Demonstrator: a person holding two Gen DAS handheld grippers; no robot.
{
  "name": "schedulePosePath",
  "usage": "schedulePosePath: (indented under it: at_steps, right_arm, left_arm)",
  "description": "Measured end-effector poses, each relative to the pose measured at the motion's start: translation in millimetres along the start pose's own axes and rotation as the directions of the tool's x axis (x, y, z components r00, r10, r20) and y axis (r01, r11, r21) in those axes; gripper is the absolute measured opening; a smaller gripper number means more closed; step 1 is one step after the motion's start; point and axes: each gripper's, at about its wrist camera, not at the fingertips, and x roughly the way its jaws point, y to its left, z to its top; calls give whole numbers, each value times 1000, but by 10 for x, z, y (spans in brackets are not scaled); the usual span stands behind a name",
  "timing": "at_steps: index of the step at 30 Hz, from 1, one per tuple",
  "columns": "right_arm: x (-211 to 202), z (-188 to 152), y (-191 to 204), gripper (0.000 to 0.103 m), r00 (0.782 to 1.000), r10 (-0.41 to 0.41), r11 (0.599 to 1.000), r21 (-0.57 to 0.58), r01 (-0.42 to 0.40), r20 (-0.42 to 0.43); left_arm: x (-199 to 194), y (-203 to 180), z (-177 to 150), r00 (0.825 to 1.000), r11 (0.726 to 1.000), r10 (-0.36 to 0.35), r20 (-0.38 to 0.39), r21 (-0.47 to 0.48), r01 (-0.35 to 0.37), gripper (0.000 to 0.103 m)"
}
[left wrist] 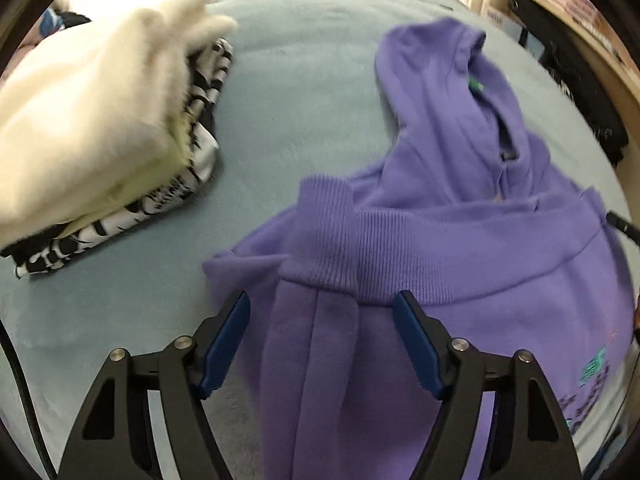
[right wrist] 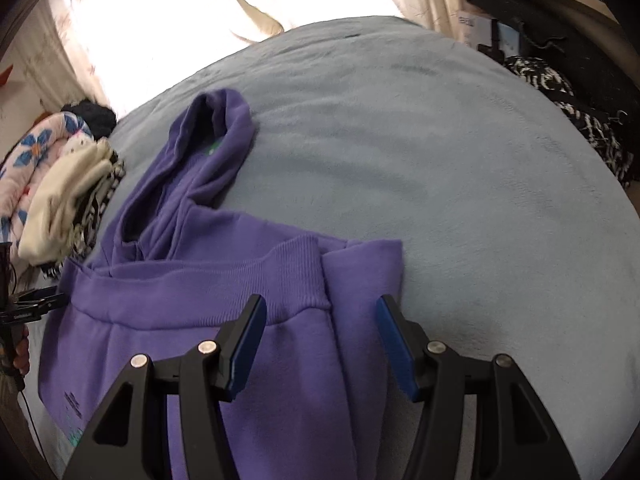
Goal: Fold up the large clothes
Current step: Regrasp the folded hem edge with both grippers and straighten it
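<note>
A grey-blue bed point(right wrist: 440, 140) carries a purple hoodie point(left wrist: 460, 260), partly folded, hood toward the far edge, with a stack of folded clothes point(left wrist: 100, 140) beside it. The left claw point(left wrist: 322, 312) and right claw point(right wrist: 320, 316) each hover wide apart over a folded sleeve near the ribbed hem, gripping nothing.

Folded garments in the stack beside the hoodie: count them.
2 visible: a cream fleece on top and a black-and-white patterned piece beneath; others may be hidden.
</note>
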Motion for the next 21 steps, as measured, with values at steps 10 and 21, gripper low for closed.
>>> schedulePosePath:
  at_steps: [10, 21]
  right_arm:
    - [78, -38, 220, 18, 992, -122, 985, -127, 121, -4]
    - [-302, -36, 256, 13, 960, -183, 980, -40, 196, 213]
  left_arm:
    - [28, -40, 47, 996, 999, 37, 87, -9, -37, 10]
    - [-409, 69, -135, 952, 990, 88, 292, -132, -51, 9]
